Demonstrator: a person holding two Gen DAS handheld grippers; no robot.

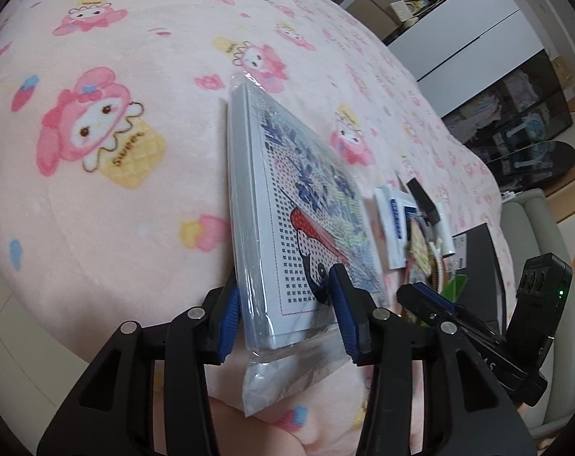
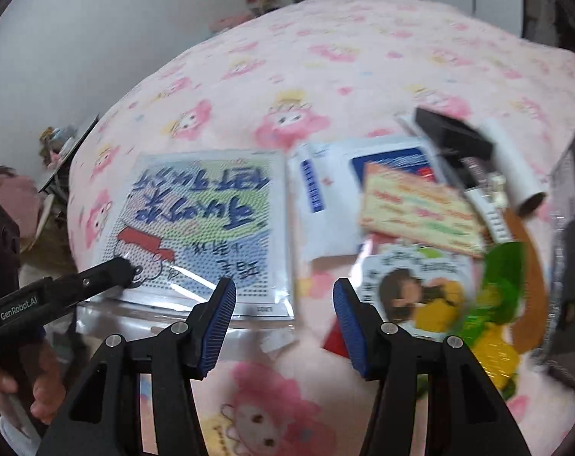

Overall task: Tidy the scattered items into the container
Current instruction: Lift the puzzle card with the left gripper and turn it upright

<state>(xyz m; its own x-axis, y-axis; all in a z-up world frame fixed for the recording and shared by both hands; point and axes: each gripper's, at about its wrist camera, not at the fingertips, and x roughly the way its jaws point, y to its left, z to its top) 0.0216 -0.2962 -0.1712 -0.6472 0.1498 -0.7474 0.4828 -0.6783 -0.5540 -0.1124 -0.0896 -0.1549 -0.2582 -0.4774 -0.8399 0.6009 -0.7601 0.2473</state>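
Left gripper (image 1: pixel 285 313) has its blue pads on either side of a flat dotted craft board sealed in a clear plastic bag (image 1: pixel 287 205), near its lower edge; the left pad touches it, the right one sits at the printed face, so it looks pinched. The board stands up on edge between the fingers and runs away from the gripper, above the pink cartoon-print blanket (image 1: pixel 116 152) on the bed.

Right gripper (image 2: pixel 283 319) is spread wide with nothing in it, hovering over bare blanket. The bagged board is just ahead and to its left, and the left gripper's black finger (image 2: pixel 97 275) touches the board's near corner. Ahead and to the right is a blurry pile: a white and blue packet (image 2: pixel 325 197), a yellow card (image 2: pixel 416 212), a round cartoon sticker (image 2: pixel 413 285), and a white tube (image 2: pixel 512 167) farther back.
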